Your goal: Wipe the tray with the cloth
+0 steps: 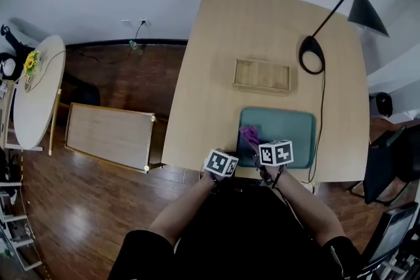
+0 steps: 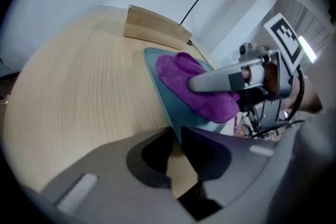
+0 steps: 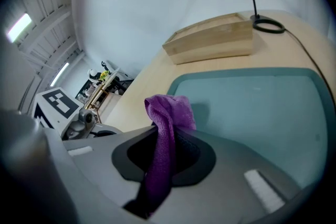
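A teal tray lies on the wooden table near its front edge. My right gripper is shut on a purple cloth, which bunches up above the jaws and hangs down between them. The cloth rests over the tray's near left part. In the left gripper view, one right finger lies across the cloth. My left gripper sits at the tray's near left corner, its jaws closed on the rim there.
A shallow wooden box stands just behind the tray. A black desk lamp is at the back right, and its cord runs down the table's right side. The table's left half is bare wood.
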### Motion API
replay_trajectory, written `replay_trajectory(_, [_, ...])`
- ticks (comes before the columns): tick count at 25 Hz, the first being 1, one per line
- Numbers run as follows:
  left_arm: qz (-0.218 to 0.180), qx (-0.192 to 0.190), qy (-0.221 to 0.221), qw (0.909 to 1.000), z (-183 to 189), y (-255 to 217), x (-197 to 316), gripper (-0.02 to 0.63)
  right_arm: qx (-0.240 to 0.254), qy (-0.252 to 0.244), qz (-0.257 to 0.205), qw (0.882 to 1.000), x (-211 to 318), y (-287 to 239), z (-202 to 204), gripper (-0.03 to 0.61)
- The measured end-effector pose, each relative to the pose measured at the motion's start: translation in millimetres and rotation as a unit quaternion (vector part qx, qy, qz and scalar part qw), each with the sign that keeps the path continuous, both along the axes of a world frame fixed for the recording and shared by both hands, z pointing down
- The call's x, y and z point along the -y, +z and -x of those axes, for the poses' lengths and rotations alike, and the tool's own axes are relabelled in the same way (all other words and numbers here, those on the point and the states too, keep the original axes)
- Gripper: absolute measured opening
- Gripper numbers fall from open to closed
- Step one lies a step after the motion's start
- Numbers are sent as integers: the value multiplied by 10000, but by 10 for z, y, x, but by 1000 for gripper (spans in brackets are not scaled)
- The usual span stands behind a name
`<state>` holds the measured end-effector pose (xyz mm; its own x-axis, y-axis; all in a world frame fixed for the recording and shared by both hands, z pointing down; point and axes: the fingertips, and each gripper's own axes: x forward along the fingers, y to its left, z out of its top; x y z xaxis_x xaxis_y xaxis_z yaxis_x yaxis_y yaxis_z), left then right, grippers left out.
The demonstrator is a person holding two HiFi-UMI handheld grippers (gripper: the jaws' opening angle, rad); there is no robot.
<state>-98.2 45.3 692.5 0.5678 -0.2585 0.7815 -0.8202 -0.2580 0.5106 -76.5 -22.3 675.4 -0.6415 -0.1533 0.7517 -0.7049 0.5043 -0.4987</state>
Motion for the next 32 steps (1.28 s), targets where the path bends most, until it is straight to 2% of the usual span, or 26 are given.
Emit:
replay_trajectory(4, [-10, 13, -62, 10000, 56, -8, 28, 78, -59, 729, -221, 9971, 215, -69, -746, 49])
replay_trajectory(7, [44, 81, -97, 9999, 70, -12, 21, 78, -59, 1522, -46, 9883, 327, -8, -1493, 49])
replay_trajectory(10, [105, 121, -83, 9998, 57, -22, 19, 78, -210, 2090, -71, 9777, 427, 2, -2197, 49])
replay_trajectory(12, [120, 147, -77, 9998, 56, -26, 40, 78, -332, 2327, -216, 9717, 533, -56, -2532, 49])
replay_trajectory(15, [134, 182, -105, 9997, 61, -26, 50, 77, -439, 2372, -426, 9695, 639, -155, -2739, 49])
replay_trajectory(20, [156, 186, -150, 9996, 47, -25, 17, 75, -597, 1827, -548, 9798, 544, -164, -2501, 49])
replay_trajectory(24, [135, 139, -187, 9996, 51, -39, 33, 75, -371, 1428, -269, 9887, 324, -22, -1975, 49])
replay_trajectory(28, [145, 90, -232, 9996, 45, -79, 26, 75, 24, 1232, -3, 9924, 96, -18, -1395, 49])
replay_trajectory(32, [132, 50, -232, 9996, 48, -68, 32, 74, 185, 865, 131, 9960, -54, -7, -830, 49])
